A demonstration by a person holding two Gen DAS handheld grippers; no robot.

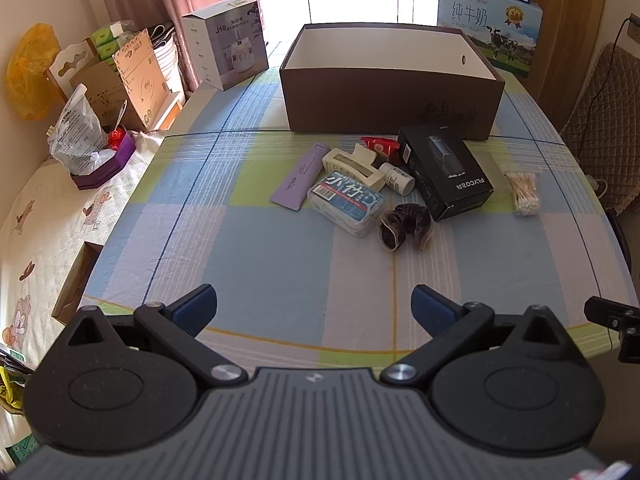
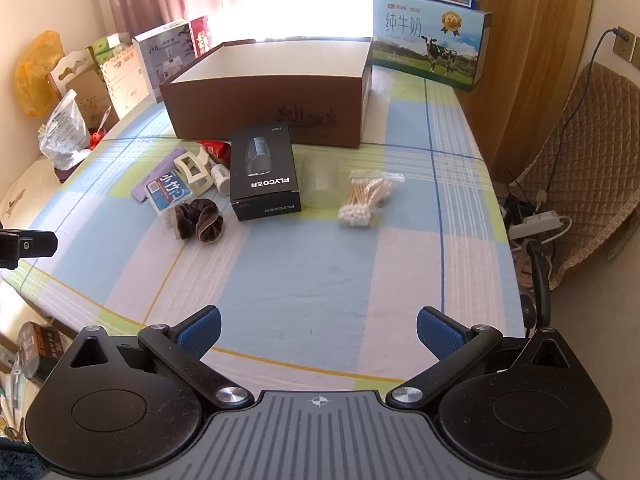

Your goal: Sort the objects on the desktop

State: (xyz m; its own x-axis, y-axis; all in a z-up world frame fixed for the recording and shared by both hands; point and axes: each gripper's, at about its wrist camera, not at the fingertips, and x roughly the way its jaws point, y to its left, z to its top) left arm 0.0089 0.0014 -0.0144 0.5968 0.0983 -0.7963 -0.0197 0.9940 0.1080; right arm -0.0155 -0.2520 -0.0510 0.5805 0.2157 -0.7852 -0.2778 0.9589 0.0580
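Observation:
An open brown box (image 1: 392, 100) (image 2: 268, 112) stands at the far side of the checked tablecloth. In front of it lies a cluster: a black FLYCO box (image 1: 446, 170) (image 2: 264, 174), a purple tube (image 1: 302, 176), a cream hair claw (image 1: 354, 164) (image 2: 194, 170), a blue floss pack (image 1: 346, 204) (image 2: 166, 194), a small white bottle (image 1: 398, 178), a red packet (image 1: 380, 145), a dark scrunchie (image 1: 406, 226) (image 2: 199, 220), cotton swabs (image 1: 522, 192) (image 2: 364, 200) and a clear cup (image 2: 320, 186). My left gripper (image 1: 314, 308) and right gripper (image 2: 318, 330) hover open near the front edge, holding nothing.
A humidifier box (image 1: 226, 50) and cardboard clutter (image 1: 116, 80) sit at the left. A milk carton box (image 2: 428, 46) stands behind the brown box at the right. A quilted chair (image 2: 580, 152) and a power strip (image 2: 536, 224) are beyond the table's right edge.

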